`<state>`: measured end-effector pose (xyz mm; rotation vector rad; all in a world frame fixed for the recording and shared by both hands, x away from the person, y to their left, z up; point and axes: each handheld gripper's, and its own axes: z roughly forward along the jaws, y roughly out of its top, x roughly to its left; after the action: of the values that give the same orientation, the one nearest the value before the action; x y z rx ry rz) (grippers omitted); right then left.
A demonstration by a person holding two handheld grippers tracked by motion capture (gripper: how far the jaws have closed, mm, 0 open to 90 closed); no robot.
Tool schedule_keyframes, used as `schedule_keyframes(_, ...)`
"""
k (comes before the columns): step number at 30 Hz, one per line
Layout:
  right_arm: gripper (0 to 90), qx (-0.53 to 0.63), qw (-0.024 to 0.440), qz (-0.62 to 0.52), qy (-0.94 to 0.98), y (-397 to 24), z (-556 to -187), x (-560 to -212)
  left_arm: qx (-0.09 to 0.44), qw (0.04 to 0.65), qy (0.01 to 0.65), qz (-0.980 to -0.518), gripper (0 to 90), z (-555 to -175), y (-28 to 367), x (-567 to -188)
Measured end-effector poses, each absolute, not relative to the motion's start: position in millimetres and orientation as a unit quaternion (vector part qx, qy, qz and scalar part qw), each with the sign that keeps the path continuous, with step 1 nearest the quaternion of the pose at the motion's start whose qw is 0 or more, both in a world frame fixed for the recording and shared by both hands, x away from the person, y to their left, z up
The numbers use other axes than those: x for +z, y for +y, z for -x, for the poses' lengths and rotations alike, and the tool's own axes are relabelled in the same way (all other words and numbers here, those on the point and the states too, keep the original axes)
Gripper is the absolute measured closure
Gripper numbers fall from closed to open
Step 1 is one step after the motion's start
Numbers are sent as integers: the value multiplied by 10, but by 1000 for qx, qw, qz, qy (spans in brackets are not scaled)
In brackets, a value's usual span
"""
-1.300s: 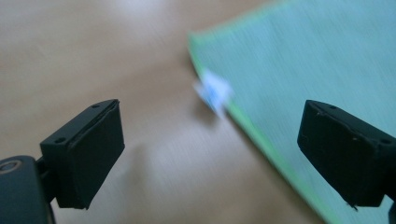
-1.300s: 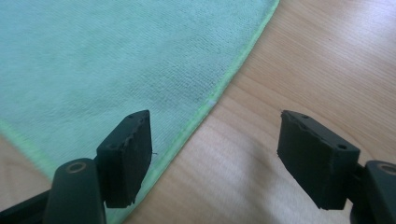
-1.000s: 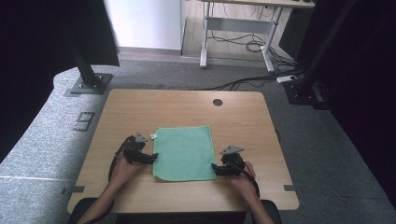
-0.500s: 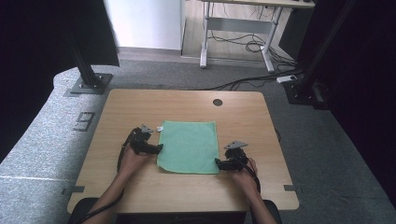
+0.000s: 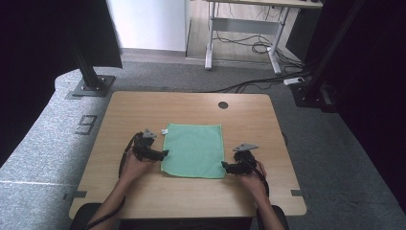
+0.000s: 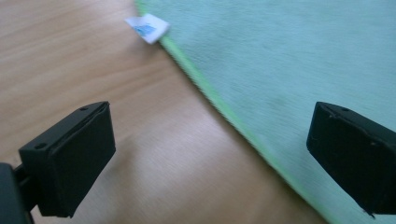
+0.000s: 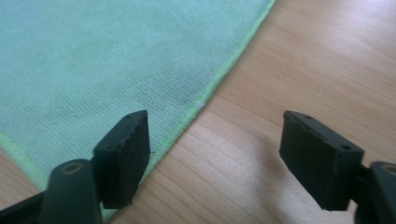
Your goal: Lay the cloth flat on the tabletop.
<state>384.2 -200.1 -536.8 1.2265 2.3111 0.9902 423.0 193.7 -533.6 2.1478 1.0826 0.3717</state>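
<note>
- The right gripper (image 7: 215,154) has its two black jaws spread wide, and they have just been opening further; nothing is pinched between them. In the right gripper view, one jaw hangs over the hem of the flat green microfibre cloth (image 7: 102,60), the other over bare wood.
- The left gripper (image 6: 210,158) also has its jaws spread apart with nothing clamped. In the left gripper view, the cloth's bright green hem runs between them, one jaw over the wood and the other over the fabric.
- A small white care label (image 6: 147,27) sticks out from the hem at the cloth's far left corner.
- In the high view, the left gripper (image 5: 164,154) sits at the cloth's left edge and the right gripper (image 5: 224,166) at its near right corner, each held in one of the person's hands.
- The cloth (image 5: 194,149) lies spread flat, roughly central on the light wooden table (image 5: 143,108), slightly toward the near side.
- A dark round cable hole (image 5: 223,104) sits in the tabletop beyond the cloth, well apart from it.
</note>
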Motion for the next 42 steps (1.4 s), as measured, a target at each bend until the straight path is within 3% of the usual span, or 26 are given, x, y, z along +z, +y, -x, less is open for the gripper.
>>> schedule_keyframes(10, 156, 350, 178, -431, 812, -2118, -3768, -5296, 143, 335, 398, -842, 20, -3765, 2039, -5328)
schedule_keyframes(22, 153, 353, 184, -448, 801, -2327, -3629, -5270, 164, 303, 386, -855, 22, -3638, 1958, -5403)
schedule_keyframes(32, 129, 337, 159, -446, 814, -2410, -3535, -5419, 157, 312, 433, -831, 22, -3379, 2390, -5408)
schedule_keyframes(39, 0, 341, 168, -433, 817, -2405, -3546, -5546, 170, 297, 431, -835, 0, -3396, 2362, -5453)
schedule_keyframes(42, 0, 346, 175, -430, 815, -2407, -3535, -5567, 155, 312, 426, -835, 0, -3406, 2383, -5480)
